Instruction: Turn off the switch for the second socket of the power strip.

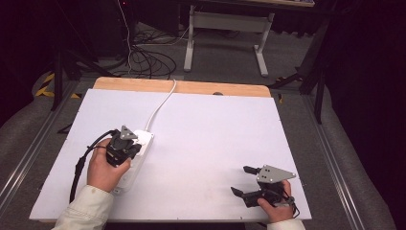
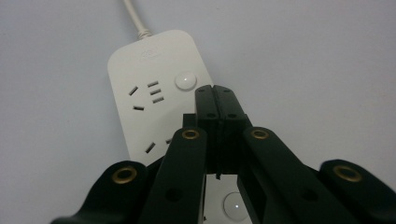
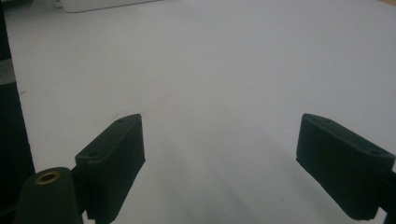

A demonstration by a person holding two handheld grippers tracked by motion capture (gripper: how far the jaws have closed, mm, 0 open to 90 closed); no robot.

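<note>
**Left gripper poised over a power strip, right gripper idle**

A person sits at a table covered by a smooth white board. The left hand, in a pale sleeve, holds the left gripper tilted down over a white power strip at the table's left side. Its jaws are pressed together with nothing between them, their tips just beside a round white button on the strip. The strip is a glossy plastic slab with rounded corners and slotted sockets; its white cord runs toward the far wooden edge. The right hand holds the right gripper low near the front right corner, pointing left, its blocky matte black jaws spread wide apart over bare board.
</note>
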